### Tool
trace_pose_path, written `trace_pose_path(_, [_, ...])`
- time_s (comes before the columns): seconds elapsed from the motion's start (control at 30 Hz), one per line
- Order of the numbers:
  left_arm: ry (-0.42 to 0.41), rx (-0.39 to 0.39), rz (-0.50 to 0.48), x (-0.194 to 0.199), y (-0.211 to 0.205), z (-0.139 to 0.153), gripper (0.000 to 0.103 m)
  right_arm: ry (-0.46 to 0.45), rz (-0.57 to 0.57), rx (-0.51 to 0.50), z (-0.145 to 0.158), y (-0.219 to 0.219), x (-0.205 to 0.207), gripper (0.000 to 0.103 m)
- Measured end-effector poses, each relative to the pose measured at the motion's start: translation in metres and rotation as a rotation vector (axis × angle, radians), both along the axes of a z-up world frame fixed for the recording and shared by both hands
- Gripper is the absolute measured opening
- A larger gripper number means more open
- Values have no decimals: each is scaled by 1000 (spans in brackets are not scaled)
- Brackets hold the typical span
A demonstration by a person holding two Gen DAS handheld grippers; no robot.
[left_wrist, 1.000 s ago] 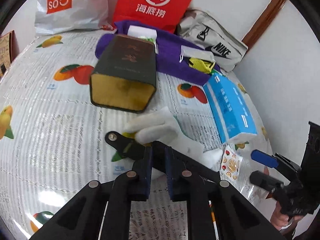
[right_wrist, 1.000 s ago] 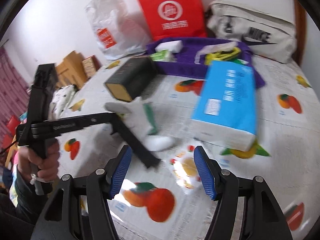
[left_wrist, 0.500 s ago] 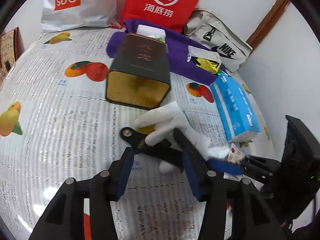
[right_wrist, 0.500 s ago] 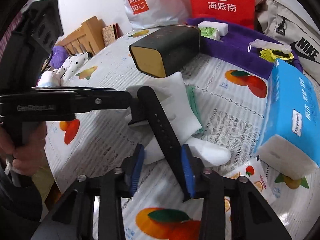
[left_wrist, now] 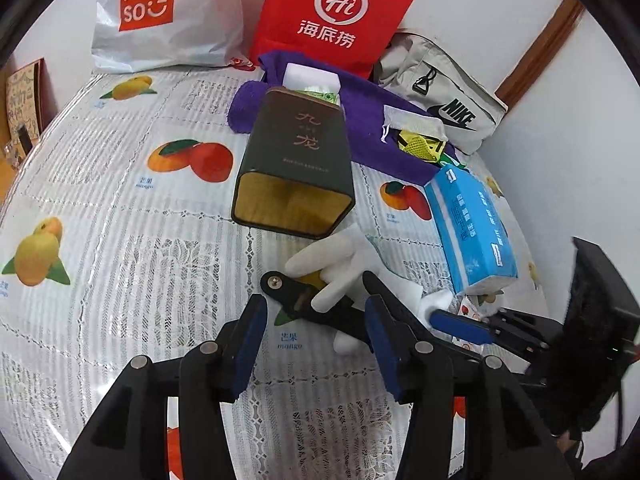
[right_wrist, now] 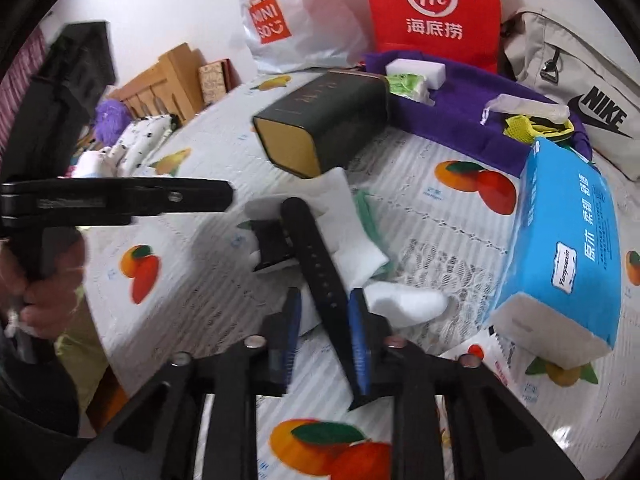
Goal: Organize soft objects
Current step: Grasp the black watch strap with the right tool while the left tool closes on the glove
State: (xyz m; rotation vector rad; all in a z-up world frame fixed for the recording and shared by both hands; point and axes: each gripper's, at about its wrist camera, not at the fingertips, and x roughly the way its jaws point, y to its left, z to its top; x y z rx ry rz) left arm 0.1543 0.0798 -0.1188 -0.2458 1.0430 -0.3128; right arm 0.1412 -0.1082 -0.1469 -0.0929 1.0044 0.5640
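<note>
A black watch strap [right_wrist: 316, 264] lies across a white glove [right_wrist: 344, 220] on the fruit-print tablecloth. My right gripper [right_wrist: 325, 330] is closed on the strap's near end. In the left wrist view the strap [left_wrist: 308, 304] and glove [left_wrist: 340, 264] lie just ahead of my left gripper [left_wrist: 314, 334], which is open and empty above the cloth. A white sock [right_wrist: 404, 304] lies beside the strap. The right gripper's blue pads [left_wrist: 460, 326] show at the right of the left wrist view.
A dark tin box [left_wrist: 296, 172] lies on its side behind the glove. A blue tissue pack [right_wrist: 560, 248] sits at the right. A purple towel [left_wrist: 372, 128] holds small items. Minis o, red and Nike bags [left_wrist: 448, 92] stand along the wall.
My left gripper has opened, let go of the strap and drawn back. My right gripper has moved in and closed on the strap's end.
</note>
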Motion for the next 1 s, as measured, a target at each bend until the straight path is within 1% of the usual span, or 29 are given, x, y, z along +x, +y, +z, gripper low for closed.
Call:
trace_pose_path(0.07, [-7, 8, -3, -2, 0, 4, 49, 14, 2, 5, -5, 2, 4, 27])
trace_pose_path(0.13, [-13, 8, -3, -2, 1, 6, 54, 17, 5, 1, -10, 4, 4, 27])
trace_pose_path(0.27, [-8, 8, 9, -3, 4, 4, 54, -12, 29, -40, -15, 12, 3, 27])
trace_pose_path(0.3, [-7, 9, 10, -3, 4, 4, 54, -18, 37, -42, -13, 12, 2, 25])
trace_pose_path(0.37, [-4, 13, 11, -4, 5, 2, 54, -18, 46, -8, -7, 9, 1, 22])
trace_pose_path(0.43, [0, 14, 14, -4, 6, 1, 54, 0, 55, 41, -1, 5, -1, 21])
trace_pose_path(0.57, [10, 15, 15, -4, 7, -2, 54, 20, 57, 15, -7, 8, 0, 22])
trace_pose_path(0.7, [12, 27, 10, -6, 7, -3, 54, 32, 53, 12, -15, 12, 3, 23])
trace_pose_path(0.77, [13, 27, 13, -6, 9, -3, 54, 14, 57, 10, -16, 15, 4, 23])
trace_pose_path(0.8, [14, 28, 15, -6, 9, -3, 54, 5, 63, -1, -16, 17, 3, 21])
trace_pose_path(0.83, [15, 29, 18, -6, 10, -3, 54, -4, 66, -10, -15, 18, 2, 21])
trace_pose_path(1.0, [12, 29, 13, -8, 10, -3, 54, -26, 56, 7, 3, 12, -7, 20])
